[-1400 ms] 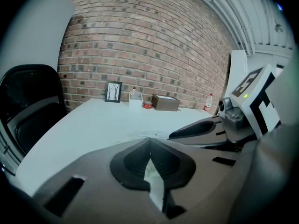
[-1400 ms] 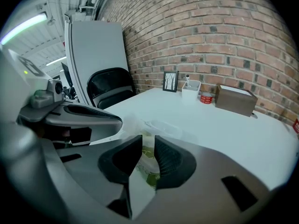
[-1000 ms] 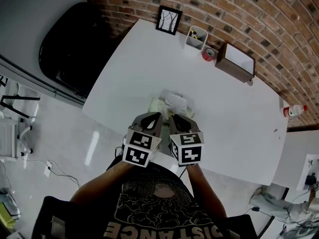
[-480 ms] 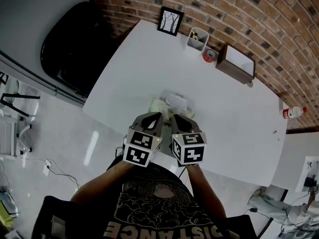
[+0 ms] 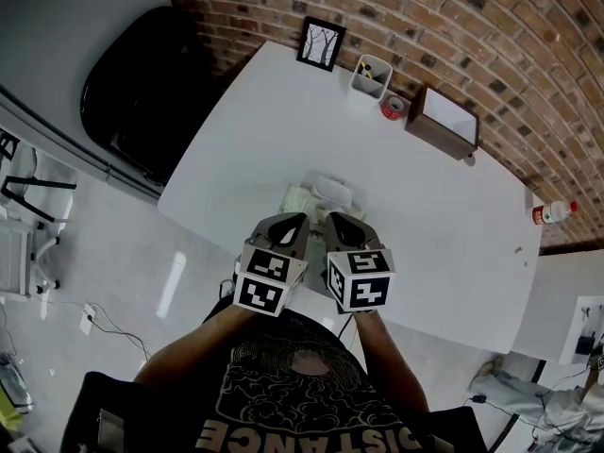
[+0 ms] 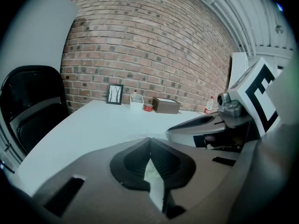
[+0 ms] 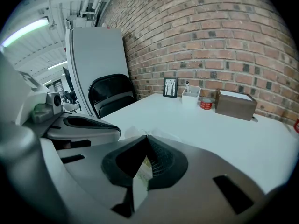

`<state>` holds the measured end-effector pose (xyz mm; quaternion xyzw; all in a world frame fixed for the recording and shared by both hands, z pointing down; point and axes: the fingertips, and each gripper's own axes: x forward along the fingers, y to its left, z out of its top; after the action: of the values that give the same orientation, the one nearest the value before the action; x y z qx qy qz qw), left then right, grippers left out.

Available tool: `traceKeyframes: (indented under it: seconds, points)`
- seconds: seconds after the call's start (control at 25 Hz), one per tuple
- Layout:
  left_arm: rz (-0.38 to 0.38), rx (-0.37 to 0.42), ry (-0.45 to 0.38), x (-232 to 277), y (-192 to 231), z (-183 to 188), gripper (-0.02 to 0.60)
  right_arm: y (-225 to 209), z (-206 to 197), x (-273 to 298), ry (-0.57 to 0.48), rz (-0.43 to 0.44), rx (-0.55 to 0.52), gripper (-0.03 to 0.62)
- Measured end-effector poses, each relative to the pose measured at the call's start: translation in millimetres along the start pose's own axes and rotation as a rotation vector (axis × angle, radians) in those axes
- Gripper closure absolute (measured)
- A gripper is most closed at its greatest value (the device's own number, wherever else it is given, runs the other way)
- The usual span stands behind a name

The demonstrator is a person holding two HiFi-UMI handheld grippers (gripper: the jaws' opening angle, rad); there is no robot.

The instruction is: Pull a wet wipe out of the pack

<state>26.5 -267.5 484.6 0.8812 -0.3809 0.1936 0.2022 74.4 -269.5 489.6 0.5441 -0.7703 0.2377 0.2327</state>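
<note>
The wet wipe pack (image 5: 311, 196), pale green with a white lid (image 5: 333, 192), lies flat on the white table (image 5: 283, 111) near its front edge. My left gripper (image 5: 294, 221) and right gripper (image 5: 333, 221) hover side by side just on the near side of it, tips pointing at the pack. Both have their jaws shut tip to tip with nothing between them. In the left gripper view the pack (image 6: 150, 171) shows only as a pale sliver behind the shut gripper (image 6: 150, 139). The right gripper view shows the same sliver of the pack (image 7: 144, 168) behind that gripper (image 7: 146, 136).
Along the table's far edge by the brick wall stand a framed picture (image 5: 321, 41), a white pen holder (image 5: 370, 74), a red tape roll (image 5: 393, 107) and a brown box (image 5: 444, 121). A bottle (image 5: 552, 212) sits at the right. A black chair (image 5: 142, 83) stands left of the table.
</note>
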Motion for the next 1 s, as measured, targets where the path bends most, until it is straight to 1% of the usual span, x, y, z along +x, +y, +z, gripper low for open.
traceKeyframes:
  seconds: [0.68, 1.0]
  points:
    - [0.004, 0.013, -0.022, -15, -15, 1, 0.569, 6, 7, -24, -0.048, -0.002, -0.013, 0.577]
    - [0.013, 0.017, -0.029, -24, -23, -4, 0.569, 11, 4, -37, -0.066, 0.004, -0.019, 0.577]
